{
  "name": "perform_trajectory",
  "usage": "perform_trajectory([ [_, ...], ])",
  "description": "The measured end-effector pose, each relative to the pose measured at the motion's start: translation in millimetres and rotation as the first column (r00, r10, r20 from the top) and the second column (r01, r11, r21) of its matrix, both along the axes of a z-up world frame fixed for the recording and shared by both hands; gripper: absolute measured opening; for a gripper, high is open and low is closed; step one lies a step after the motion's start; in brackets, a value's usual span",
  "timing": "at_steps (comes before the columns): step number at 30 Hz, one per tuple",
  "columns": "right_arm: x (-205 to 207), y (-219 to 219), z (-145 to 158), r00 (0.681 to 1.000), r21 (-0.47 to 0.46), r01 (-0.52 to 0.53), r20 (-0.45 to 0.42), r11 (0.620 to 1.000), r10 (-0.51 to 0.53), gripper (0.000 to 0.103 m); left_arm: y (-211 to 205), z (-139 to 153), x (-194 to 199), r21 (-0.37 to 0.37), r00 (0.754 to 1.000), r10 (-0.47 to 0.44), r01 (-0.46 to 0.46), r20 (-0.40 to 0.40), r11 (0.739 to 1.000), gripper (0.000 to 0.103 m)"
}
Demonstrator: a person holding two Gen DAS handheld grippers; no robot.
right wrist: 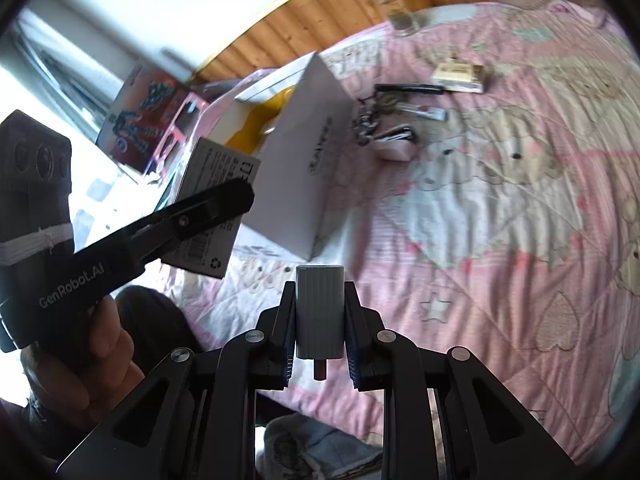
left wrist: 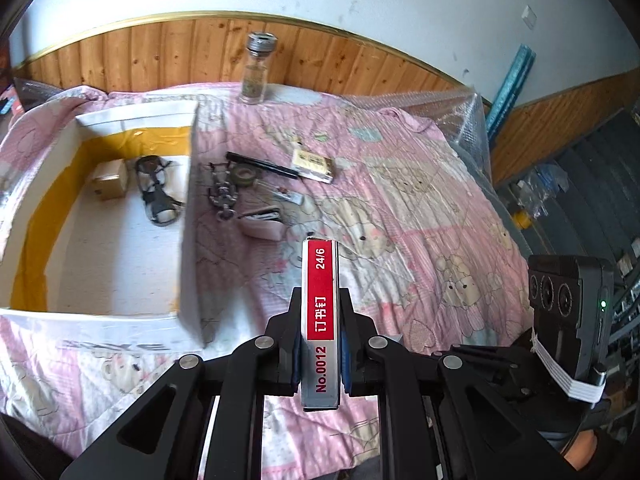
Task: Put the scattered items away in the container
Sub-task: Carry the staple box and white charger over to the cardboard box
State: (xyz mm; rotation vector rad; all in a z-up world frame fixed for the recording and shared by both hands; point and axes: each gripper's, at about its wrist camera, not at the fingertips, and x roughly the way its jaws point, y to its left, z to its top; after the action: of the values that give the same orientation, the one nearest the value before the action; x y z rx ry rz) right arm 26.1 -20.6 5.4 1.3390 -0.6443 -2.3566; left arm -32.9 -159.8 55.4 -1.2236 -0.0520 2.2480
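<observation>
Carrying: both grippers are loaded and held above the quilt point(left wrist: 420, 208), short of the box point(left wrist: 120, 216).
Left gripper point(left wrist: 320, 344): jaws clamped on a staple box point(left wrist: 320, 320), held on edge, its red label facing the camera; seen from the right wrist view it sits just off the box's near corner.
Right gripper point(right wrist: 320, 320): jaws clamped on a grey ribbed cylinder point(right wrist: 319, 312), a small stub showing at its lower end; held over bare quilt, to the right of the box.
Box: open white box with yellow-taped inner walls, left of the loose items; a small carton point(left wrist: 109, 179) and a black tangled item point(left wrist: 158, 192) already lie inside.
Loose items: a white case point(left wrist: 262, 224), a metal chain piece point(left wrist: 224, 196), a tape roll point(left wrist: 245, 175), a black pen point(left wrist: 262, 165), a small tube point(left wrist: 286, 196) and a tan packet point(left wrist: 312, 165) lie close together, just right of the box wall.
Far edge: a glass jar point(left wrist: 256, 70) stands upright by the wood panelling.
Step in hand, judged: deliver both loads into the box.
Method advised: lift each load clear of the near wall, carry it over bare floor away from the carton, lower it, then part the jaws; take the left first, being nearer.
Risk: the staple box projects far past the fingers and may catch the wall.
</observation>
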Motion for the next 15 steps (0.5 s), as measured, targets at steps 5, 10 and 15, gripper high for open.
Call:
perform_trajectory([
  [5,-5,-20,7,0.999,0.032,-0.038,0.001,0.999,0.038,0.022,-23,2,-5,-0.037,0.998,0.062,-0.062,-0.002,0.997,0.015],
  [10,-12,-38,16,0.998,0.042,-0.07,-0.003,0.997,0.07,0.022,-46,4,-10,-0.04,0.994,0.105,-0.105,-0.001,0.994,0.015],
  [15,-18,-58,32,0.994,0.054,-0.106,-0.023,0.993,0.107,0.022,-66,8,-13,-0.032,0.991,0.133,-0.133,-0.008,0.991,0.015],
])
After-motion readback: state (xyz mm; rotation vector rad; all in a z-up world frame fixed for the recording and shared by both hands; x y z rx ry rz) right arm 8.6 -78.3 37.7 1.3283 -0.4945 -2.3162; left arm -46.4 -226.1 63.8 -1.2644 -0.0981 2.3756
